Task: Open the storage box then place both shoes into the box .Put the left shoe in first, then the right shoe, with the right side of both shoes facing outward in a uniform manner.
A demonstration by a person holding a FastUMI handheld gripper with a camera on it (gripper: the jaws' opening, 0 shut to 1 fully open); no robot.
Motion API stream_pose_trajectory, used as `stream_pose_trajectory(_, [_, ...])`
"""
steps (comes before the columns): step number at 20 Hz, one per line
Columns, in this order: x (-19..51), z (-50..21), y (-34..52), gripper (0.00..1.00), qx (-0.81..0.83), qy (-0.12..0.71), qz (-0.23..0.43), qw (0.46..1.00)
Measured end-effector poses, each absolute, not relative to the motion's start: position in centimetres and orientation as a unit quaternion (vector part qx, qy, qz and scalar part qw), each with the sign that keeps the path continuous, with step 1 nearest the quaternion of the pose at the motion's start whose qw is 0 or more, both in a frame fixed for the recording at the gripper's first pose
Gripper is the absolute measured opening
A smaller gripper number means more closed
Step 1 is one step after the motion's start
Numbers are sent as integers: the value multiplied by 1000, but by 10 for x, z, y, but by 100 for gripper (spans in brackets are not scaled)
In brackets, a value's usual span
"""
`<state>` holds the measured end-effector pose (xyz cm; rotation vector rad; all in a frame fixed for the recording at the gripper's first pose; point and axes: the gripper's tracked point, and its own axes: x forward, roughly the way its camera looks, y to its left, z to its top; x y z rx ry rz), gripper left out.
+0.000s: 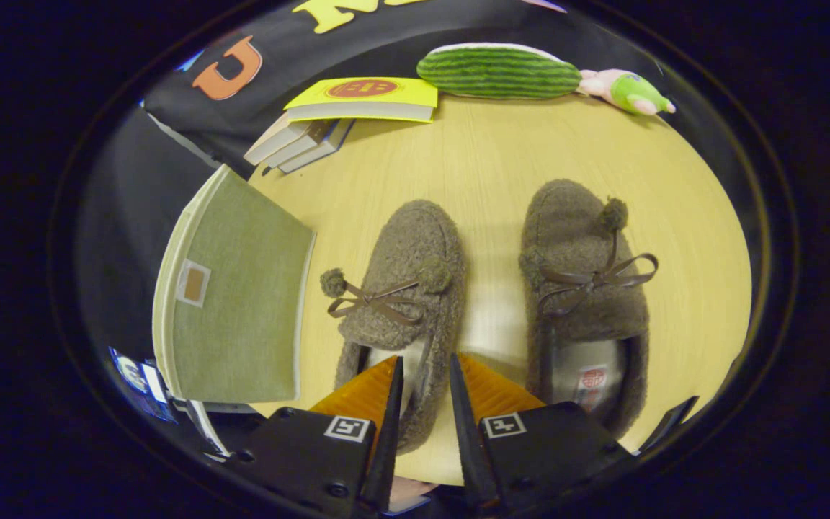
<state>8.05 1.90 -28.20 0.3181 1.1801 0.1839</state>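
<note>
Hand-held gripper (426, 371) clamped on left shoe (400, 303) heel wall (toe pointing away); right shoe (584, 288) parallel

The claw (426, 375) has two thin, tapering fingers (393, 404) on blocky black mounts, each mount wearing a small square black-and-white marker, with a screw showing low on the left one.

Tongs (426, 371) narrowly parted astride left slipper's (402, 303) right collar edge.
</note>
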Motion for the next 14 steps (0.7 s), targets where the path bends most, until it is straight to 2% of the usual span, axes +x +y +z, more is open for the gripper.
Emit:
stream_pose_trajectory(2, [82, -288, 19, 40, 159, 564, 79, 806])
stream_pose_trajectory(4, [82, -286, 13, 31, 164, 565, 67, 806])
stream_pose_trajectory(5, [80, -281, 14, 23, 180, 566, 68, 802])
stream_pose_trajectory(8, [73, -261, 29, 8, 251, 568, 79, 780])
stream_pose_trajectory(14, [60, -196, 48, 7, 295, 526, 89, 793])
